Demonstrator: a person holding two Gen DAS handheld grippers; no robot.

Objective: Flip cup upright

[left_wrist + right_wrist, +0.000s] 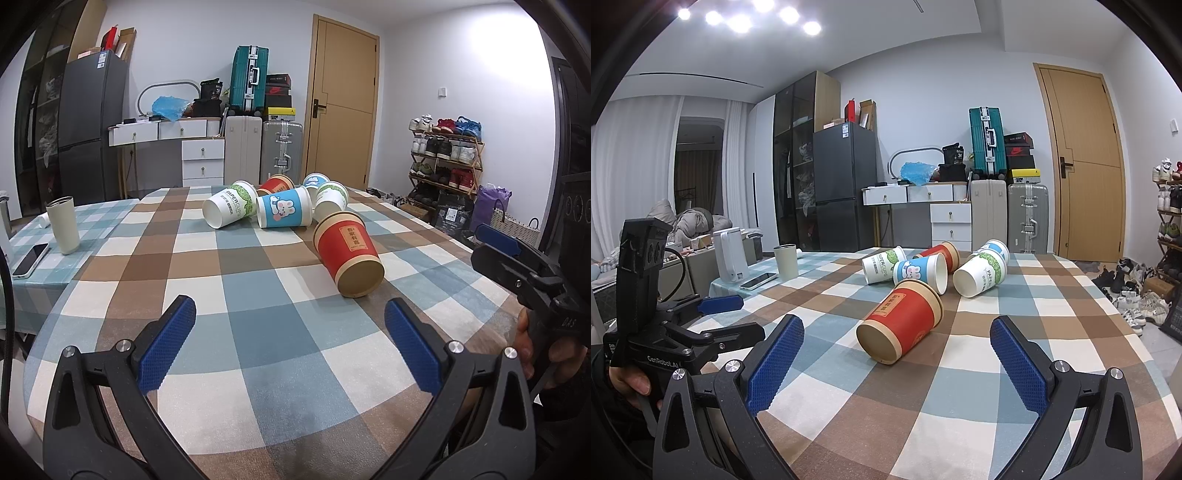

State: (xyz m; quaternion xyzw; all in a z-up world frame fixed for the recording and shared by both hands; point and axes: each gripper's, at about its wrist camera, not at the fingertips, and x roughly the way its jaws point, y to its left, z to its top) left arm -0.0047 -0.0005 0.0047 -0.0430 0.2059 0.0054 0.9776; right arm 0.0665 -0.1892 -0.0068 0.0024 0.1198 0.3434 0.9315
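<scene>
Checked cloth in blue, brown and cream squares covers the round counter (258, 288) that fills both wrist views, with a bedroom-like room behind it.

Left gripper (290, 341) hovers low over the near edge of the counter, its blue-padded jaws spread wide apart and holding nothing. Right gripper (897, 356) is likewise wide apart and empty, also low over the cloth; in the left wrist view it shows at 3 o'clock, held by a hand.

Nearest thing ahead is a red paper cup with tan bands (899, 325), lying on its side on the cloth. From the left jaws it sits at 1 o'clock with its closed base toward the camera; from the right jaws it sits at 12 o'clock, just beyond the pads and apart from them.

Beyond it, at 12 o'clock, a cluster of other paper cups lies tipped over: a blue cup with a rabbit picture (283, 211), white cups printed with green leaves (231, 208), and a second red cup (276, 184).

Farther out at 9 o'clock in the left view stand a cream tumbler (63, 225) and a white-cased phone (31, 259), lying flat.

Along the back wall are a dark refrigerator (90, 125), suitcases, and a wooden door (343, 99).
</scene>
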